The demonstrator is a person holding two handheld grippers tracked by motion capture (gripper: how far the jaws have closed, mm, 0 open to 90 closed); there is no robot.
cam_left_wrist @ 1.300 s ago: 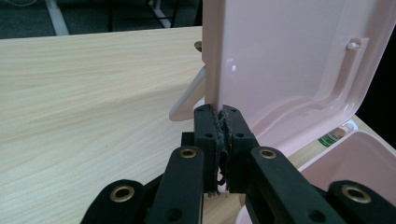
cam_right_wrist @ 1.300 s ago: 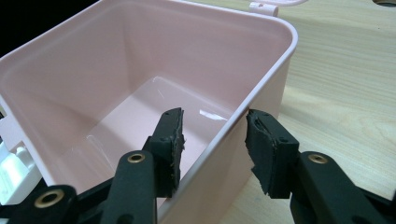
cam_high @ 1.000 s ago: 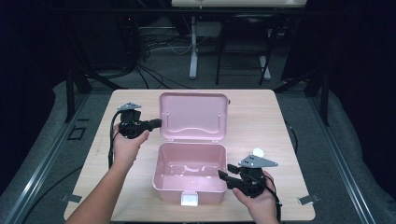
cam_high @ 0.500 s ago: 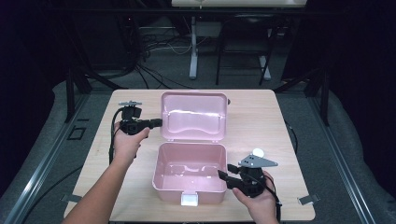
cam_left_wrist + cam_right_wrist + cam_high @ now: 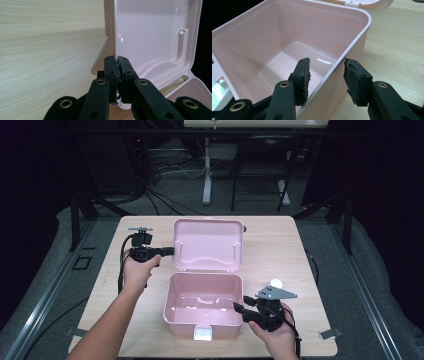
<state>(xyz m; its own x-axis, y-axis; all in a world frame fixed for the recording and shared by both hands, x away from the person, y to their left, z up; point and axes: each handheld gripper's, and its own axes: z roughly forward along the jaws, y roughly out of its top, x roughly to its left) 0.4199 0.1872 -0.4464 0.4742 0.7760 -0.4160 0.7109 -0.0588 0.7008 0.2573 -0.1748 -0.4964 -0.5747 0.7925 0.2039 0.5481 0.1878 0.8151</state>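
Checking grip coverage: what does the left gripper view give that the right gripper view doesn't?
Left gripper view: the left gripper shut on the edge of the open lid, whose inside faces the camera. Right gripper view: the right gripper open, its jaws astride the side wall of the empty box base, one inside, one outside. Both: pink plastic and the wooden table.

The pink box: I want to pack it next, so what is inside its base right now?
Nothing loose lies in the pink box; its moulded floor shows bare. The right gripper straddles one wall, one pad inside. The floor just behind the front wall is hidden.
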